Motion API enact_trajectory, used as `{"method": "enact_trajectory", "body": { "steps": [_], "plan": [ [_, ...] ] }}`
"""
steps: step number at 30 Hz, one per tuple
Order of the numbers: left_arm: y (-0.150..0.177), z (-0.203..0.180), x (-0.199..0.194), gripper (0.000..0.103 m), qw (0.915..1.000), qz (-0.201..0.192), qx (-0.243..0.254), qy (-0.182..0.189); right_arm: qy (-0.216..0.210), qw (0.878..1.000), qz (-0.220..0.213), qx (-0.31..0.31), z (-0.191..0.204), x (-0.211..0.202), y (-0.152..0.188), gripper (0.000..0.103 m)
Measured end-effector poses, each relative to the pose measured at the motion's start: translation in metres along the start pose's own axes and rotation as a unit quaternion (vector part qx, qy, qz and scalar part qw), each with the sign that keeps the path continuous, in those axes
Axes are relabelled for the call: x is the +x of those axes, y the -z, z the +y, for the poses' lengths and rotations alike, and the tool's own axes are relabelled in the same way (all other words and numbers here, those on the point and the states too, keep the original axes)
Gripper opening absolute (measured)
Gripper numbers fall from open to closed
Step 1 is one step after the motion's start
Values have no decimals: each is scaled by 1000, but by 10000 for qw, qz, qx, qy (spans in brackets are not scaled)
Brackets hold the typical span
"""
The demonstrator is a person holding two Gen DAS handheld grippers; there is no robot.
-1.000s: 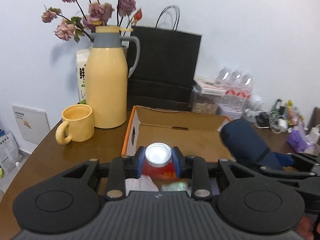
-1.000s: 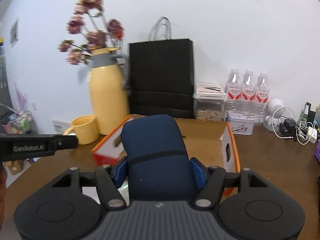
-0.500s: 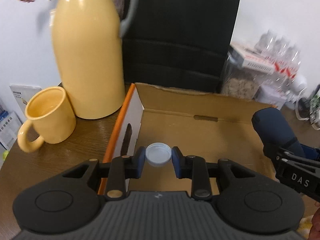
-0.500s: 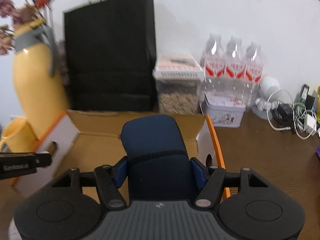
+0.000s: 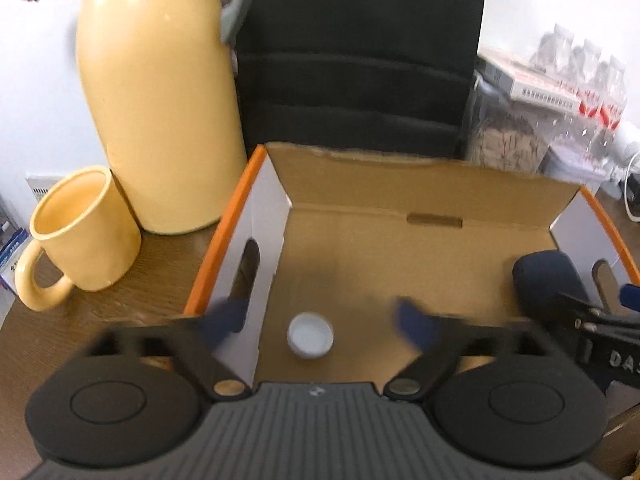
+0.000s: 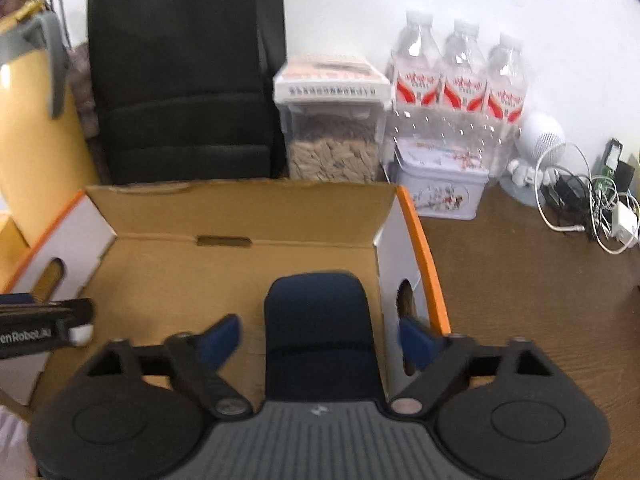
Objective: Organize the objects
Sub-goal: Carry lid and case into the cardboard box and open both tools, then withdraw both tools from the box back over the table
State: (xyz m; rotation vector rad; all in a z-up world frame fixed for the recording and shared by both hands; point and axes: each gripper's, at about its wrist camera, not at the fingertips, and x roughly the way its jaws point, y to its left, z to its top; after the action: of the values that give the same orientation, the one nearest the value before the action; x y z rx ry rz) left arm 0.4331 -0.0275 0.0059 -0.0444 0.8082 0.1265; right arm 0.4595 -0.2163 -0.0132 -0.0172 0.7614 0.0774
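both tongs spread wide over the box [image 5: 420, 184]: left gripper [image 5: 320, 326] above the white-capped bottle [image 5: 310, 335], right gripper [image 6: 320, 340] around the upright blue pouch [image 6: 318, 320], not pinching.

The cardboard box [image 5: 420, 256] is being taken as the landmark on the table [image 6: 520, 280]. Inside it, a bottle cap [image 5: 310, 335] is lying near its left wall, and a pouch [image 6: 320, 328] is sitting against its right wall. Left of the box, a jug [image 5: 160, 112] is standing, a mug [image 5: 80, 232] just before it. Behind the box, a paper bag [image 6: 184, 72] is being propped. Behind its right corner, a food container [image 6: 332, 136], bottles [image 6: 456, 76] and a tin [image 6: 440, 188] are clustered.
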Motion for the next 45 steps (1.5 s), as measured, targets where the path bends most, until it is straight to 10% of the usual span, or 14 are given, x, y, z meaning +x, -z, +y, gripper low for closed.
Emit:
{"method": "enact_trajectory", "body": {
  "steps": [22,45],
  "plan": [
    [27,17,-133,103,9936,-1082,-257,186,-67,9968,-792,-72,4,-141,29,101],
    [176,94,-259,103,9882,-1496,-23,328,-551,9871,-1256,-830,11,-310,205,103]
  ]
}}
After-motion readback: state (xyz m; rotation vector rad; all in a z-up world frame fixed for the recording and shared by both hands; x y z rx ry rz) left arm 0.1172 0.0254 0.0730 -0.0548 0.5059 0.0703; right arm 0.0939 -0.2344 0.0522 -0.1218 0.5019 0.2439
